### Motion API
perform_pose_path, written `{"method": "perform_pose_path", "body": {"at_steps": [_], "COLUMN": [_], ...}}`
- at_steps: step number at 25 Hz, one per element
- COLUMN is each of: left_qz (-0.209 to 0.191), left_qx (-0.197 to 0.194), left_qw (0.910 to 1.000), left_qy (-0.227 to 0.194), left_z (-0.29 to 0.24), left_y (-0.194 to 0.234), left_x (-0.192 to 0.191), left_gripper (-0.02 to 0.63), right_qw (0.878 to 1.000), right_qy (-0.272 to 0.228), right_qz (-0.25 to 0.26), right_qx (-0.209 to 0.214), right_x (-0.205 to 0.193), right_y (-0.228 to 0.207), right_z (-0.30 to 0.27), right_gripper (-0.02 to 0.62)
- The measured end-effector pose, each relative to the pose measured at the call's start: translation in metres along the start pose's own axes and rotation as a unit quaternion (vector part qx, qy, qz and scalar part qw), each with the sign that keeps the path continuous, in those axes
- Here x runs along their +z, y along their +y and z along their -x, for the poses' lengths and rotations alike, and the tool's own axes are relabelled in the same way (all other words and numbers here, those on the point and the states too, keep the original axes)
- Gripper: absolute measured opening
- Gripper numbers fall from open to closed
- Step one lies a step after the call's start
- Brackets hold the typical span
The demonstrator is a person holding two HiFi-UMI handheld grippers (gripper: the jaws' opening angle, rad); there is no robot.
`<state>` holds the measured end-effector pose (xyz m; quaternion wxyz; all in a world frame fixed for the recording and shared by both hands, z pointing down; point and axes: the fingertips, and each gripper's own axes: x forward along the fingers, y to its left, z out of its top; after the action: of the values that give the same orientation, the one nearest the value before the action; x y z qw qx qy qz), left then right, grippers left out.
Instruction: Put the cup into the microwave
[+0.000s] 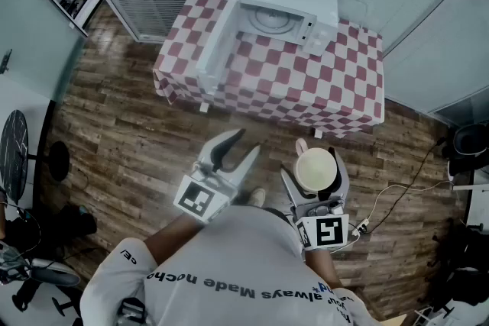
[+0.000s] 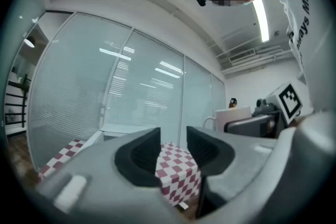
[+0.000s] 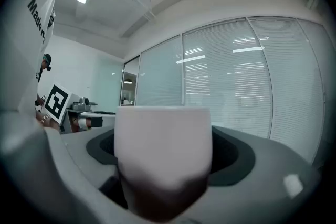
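Note:
A white cup (image 1: 315,173) stands upright between the jaws of my right gripper (image 1: 314,162), which is shut on its sides; its handle points away from me. It fills the right gripper view as the cup (image 3: 163,149). My left gripper (image 1: 247,142) is held level beside it, open and empty, and its jaws (image 2: 173,147) frame the checked table (image 2: 177,173). The white microwave (image 1: 286,8) sits on the red-and-white checked table (image 1: 321,91) ahead of me. Its door (image 1: 214,50) is swung wide open to the left, and the turntable inside shows.
I stand on wooden floor a step back from the table. Glass walls with blinds rise behind it. A white cable and power strip (image 1: 382,202) lie on the floor at the right. A black round stool (image 1: 15,156) and other gear stand at the left.

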<state>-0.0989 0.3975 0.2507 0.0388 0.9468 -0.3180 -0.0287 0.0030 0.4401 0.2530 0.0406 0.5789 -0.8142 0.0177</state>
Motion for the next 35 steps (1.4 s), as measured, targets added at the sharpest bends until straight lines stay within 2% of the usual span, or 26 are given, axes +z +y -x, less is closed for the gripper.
{"method": "perform_pose_path", "body": {"at_steps": [3, 13, 23, 35], "left_qz": [-0.014, -0.021, -0.007, 0.001], "left_qx": [-0.006, -0.012, -0.007, 0.007], "left_qw": [0.9999, 0.9997, 0.9999, 1.0], "left_qy": [0.003, 0.005, 0.008, 0.007], "left_z": [-0.001, -0.015, -0.042, -0.058], "left_y": [-0.002, -0.021, -0.051, -0.036], "left_x": [-0.002, -0.006, -0.013, -0.017], "left_gripper": [0.155, 0.153, 0.15, 0.147], "right_qw": [1.0, 1.0, 1.0, 1.0], "right_qy": [-0.001, -0.01, -0.007, -0.003], "right_qz": [-0.004, -0.014, -0.015, -0.017], "right_qx": [0.0, 0.002, 0.009, 0.026], "right_x": [0.001, -0.001, -0.009, -0.012], "right_y": [-0.003, -0.019, -0.052, -0.062], "right_z": [0.001, 0.015, 0.032, 0.012], "right_gripper": [0.472, 0.471, 0.471, 0.471]}}
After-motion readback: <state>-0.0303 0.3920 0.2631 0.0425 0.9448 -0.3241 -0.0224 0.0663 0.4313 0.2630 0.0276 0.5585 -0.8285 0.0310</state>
